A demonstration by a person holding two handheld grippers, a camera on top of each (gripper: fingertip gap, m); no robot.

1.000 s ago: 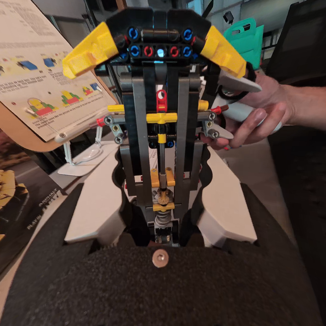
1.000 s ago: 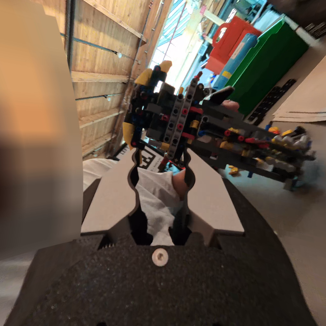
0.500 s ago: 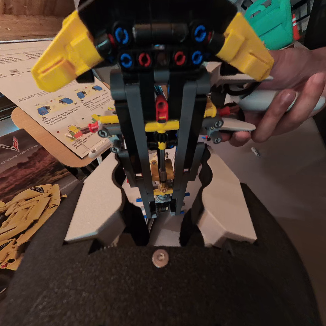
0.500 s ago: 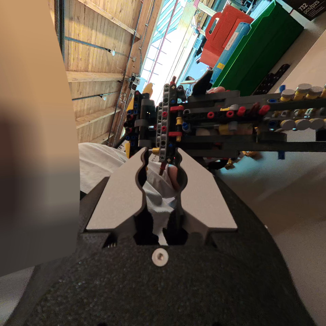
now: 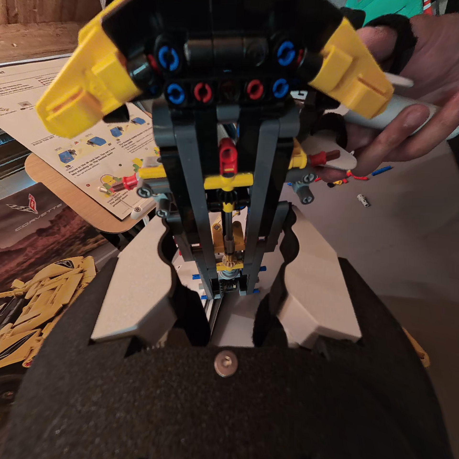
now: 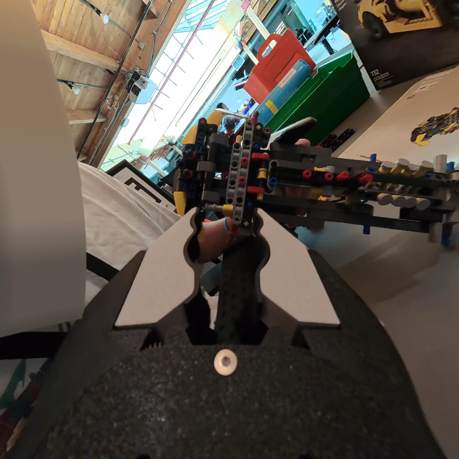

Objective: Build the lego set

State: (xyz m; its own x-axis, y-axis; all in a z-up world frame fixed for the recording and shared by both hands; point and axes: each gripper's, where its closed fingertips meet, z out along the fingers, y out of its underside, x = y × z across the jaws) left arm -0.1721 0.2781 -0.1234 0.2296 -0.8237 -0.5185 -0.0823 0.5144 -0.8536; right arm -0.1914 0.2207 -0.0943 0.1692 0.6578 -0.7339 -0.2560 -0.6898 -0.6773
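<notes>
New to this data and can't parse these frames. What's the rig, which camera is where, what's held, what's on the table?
There is no robot. A person holds a two-finger gripper in each hand, and each gripper has a camera looking along its fingers.

The left wrist view shows the left gripper clamped on a half-built Lego car chassis. The chassis is dark grey with yellow corner panels. At the right of that view, a hand holds the other tool.

The right wrist view sees the chassis side-on. The right gripper straddles the end of a grey beam; I can't tell whether it grips.

On the table are loose small pieces, an instruction sheet on a stand, and the set's box.
</notes>
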